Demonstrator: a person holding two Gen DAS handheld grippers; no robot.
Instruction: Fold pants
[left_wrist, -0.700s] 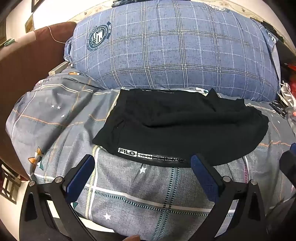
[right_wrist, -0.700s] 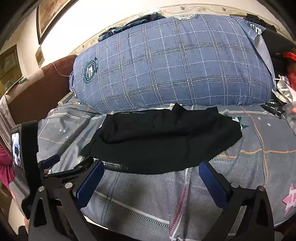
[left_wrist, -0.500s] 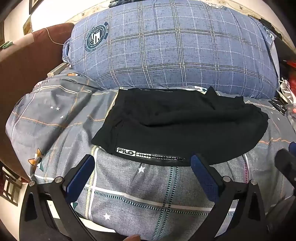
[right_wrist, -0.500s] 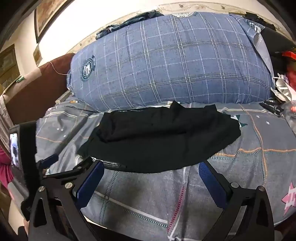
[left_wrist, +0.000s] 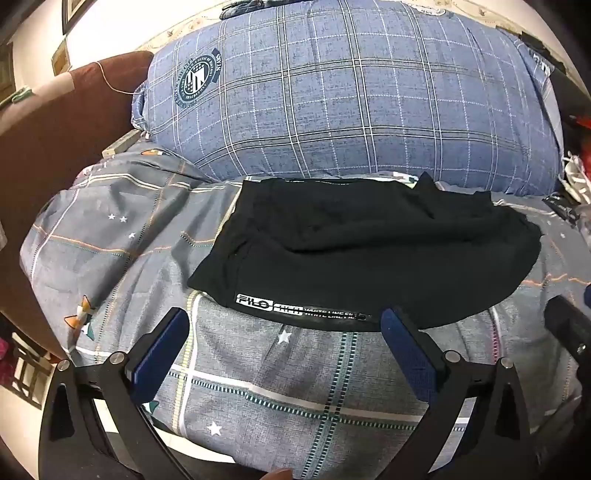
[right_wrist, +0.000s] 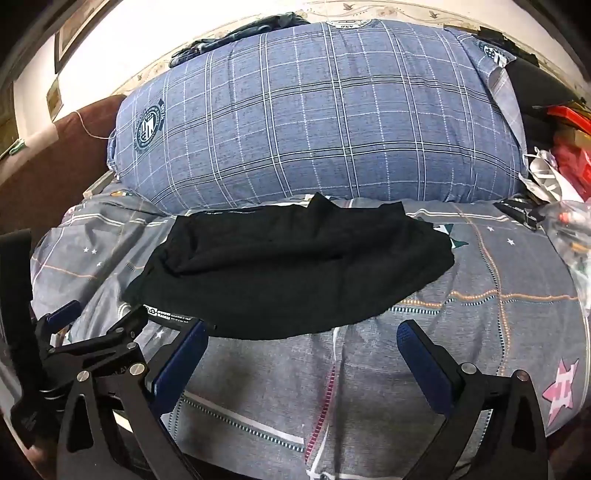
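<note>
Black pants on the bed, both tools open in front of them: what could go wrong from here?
1. The black pants lie bunched with a ridge across the middle; folding now may lock creases in.
2. The quilt under them is soft and wrinkled, so the left tool or right tool might pinch bedding with the hem.
3. The plaid pillow touches the far edge, limiting room.

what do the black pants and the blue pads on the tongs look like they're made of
Black pants: soft, thin knit fabric, matte, judging by limp folds and no sheen; a glossy white printed strip runs along the near edge. Blue pads on the right tongs: probably rubber or textured plastic, with a fine dotted grip surface.
</note>
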